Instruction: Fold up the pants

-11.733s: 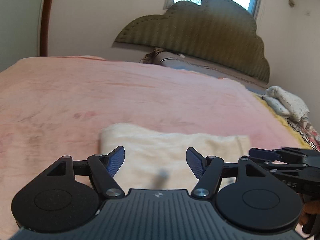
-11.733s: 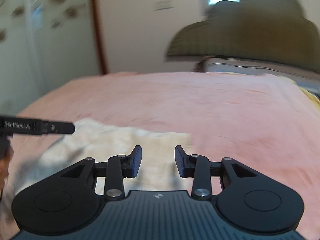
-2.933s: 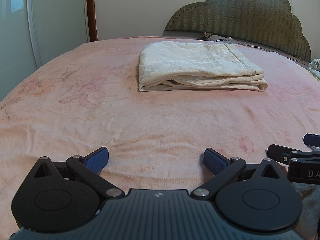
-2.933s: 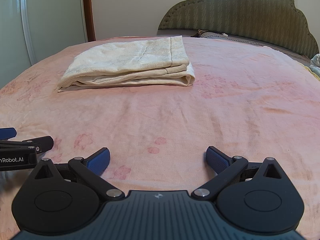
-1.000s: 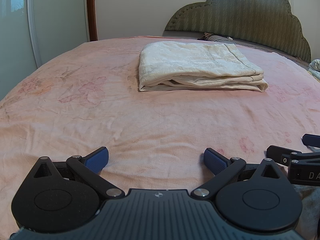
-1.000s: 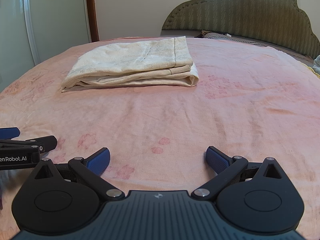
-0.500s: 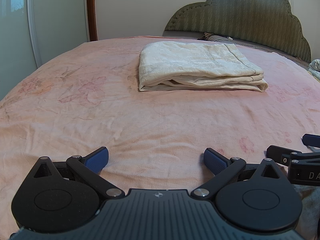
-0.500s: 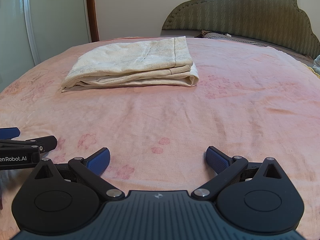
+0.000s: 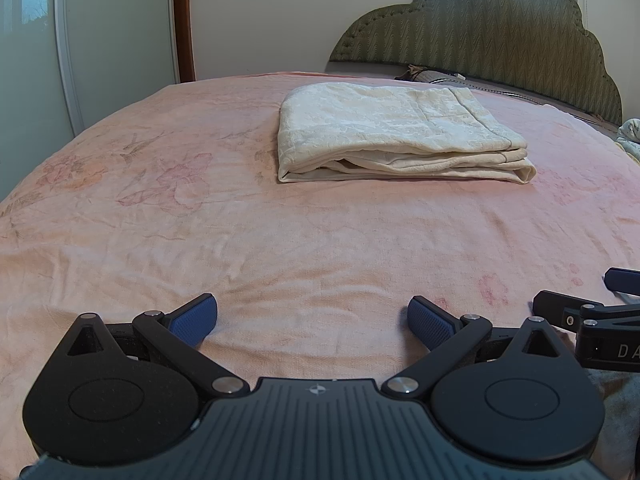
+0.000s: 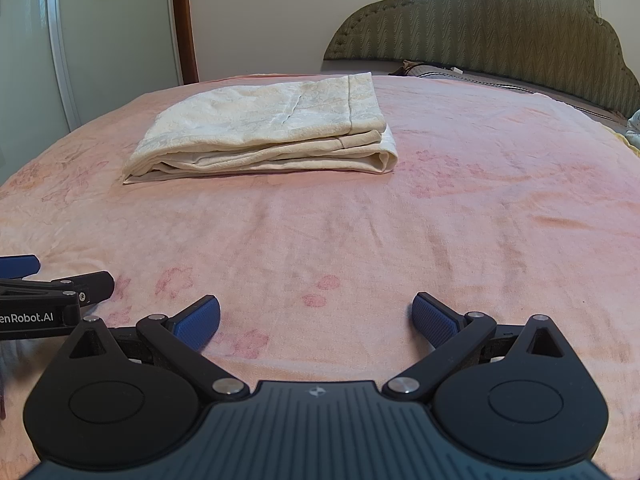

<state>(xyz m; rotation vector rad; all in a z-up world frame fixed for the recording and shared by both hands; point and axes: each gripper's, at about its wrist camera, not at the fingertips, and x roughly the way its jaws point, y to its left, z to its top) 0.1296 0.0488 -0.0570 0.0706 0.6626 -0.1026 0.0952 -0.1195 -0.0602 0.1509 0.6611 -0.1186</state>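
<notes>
The cream pants [image 9: 392,136] lie folded in a flat rectangular stack on the pink bedspread [image 9: 200,220], far ahead of both grippers; they also show in the right wrist view [image 10: 272,132]. My left gripper [image 9: 312,320] is open and empty, low over the near part of the bed. My right gripper [image 10: 316,320] is open and empty, level with it. Each gripper's tip shows at the edge of the other's view: the right one [image 9: 580,304] and the left one [image 10: 52,284].
A green padded headboard [image 9: 500,40] stands behind the bed. A wardrobe with white flowered doors [image 10: 80,40] and a brown door frame [image 9: 184,20] are at the left. Other bedding [image 9: 630,132] lies at the far right edge.
Nothing has visibly changed in the last second. Much earlier, both grippers were close over the pants; they have since drawn back to the near part of the bed.
</notes>
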